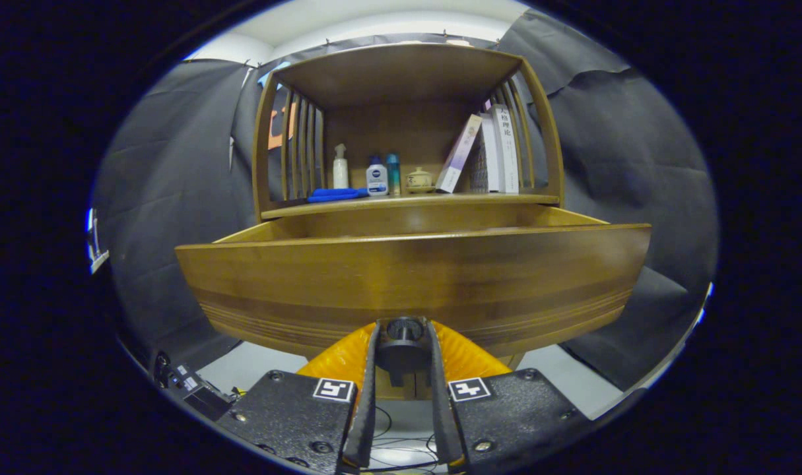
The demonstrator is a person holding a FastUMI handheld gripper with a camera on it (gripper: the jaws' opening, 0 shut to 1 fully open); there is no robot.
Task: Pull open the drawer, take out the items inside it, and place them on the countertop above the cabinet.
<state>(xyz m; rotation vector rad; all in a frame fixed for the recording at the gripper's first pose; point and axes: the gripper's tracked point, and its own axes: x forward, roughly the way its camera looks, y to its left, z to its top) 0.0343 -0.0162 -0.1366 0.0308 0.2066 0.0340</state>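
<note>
**Drawer out, fingers clamped on its knob**

I see the wooden cabinet (401, 86) ahead, a curved open shelf unit with slatted sides. Its drawer (410, 277) stands pulled out toward me, a broad glossy brown front with fine grooves along the lower edge; I cannot see what lies inside. On the bench (407, 201) above it lean pale books (486, 155) at the right, with a flat blue cloth (336, 194), a white spray bottle (340, 168), a squat white bottle (377, 178), a slim teal one (393, 173) and a small round ceramic pot (419, 179). My gripper (404, 346) has its fingers closed nearly together, both pressing the dark round knob (404, 330) below the drawer's front.
</note>
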